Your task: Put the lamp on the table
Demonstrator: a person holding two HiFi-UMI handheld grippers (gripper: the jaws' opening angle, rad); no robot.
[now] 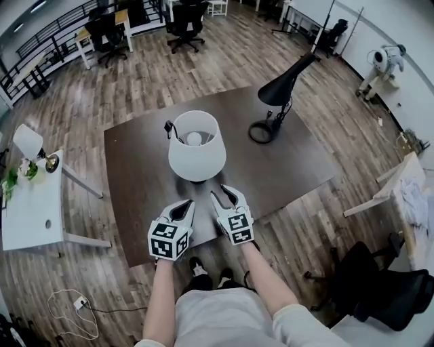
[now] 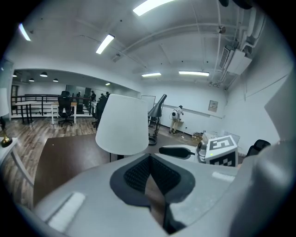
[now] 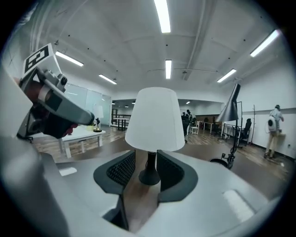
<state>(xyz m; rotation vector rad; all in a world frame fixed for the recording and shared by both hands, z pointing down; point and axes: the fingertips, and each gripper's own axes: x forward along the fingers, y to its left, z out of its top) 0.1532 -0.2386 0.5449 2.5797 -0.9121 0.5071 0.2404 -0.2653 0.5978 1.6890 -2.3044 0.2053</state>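
The white-shaded table lamp [image 1: 196, 146] was seen upright on the dark brown rectangular table [image 1: 135, 183], approx. mid-table and somewhat towards the near edge, so the placing was judged done or nearly so. The lamp was judged light but top-heavy. The shade is prob. thin and easily dented or tilted, so no hold should be taken there. The slim black stem [image 3: 151, 159] above the round black base [image 3: 149, 177] was judged the stiff, safe spot. Its finish looked smooth, so it is poss. slippery in a loose grip.

The left gripper [image 1: 184, 205] was seen w/ its jaws closed together and nothing in them. The right gripper [image 1: 227, 196] was held w/ its jaws a little apart and empty. Stem and base were lined up w/ that gap but lay beyond the tips, untouched. Both grippers were near the lamp, by the table's near edge.

The tabletop was seen flat and matt, otherwise bare except for a black cone-shaded desk lamp [image 1: 281, 88] at the far right. Around it were seen a wood-plank floor [image 1: 88, 101], a white side table [image 1: 27, 217] at left, and black office chairs [image 1: 186, 20] well apart at the back.
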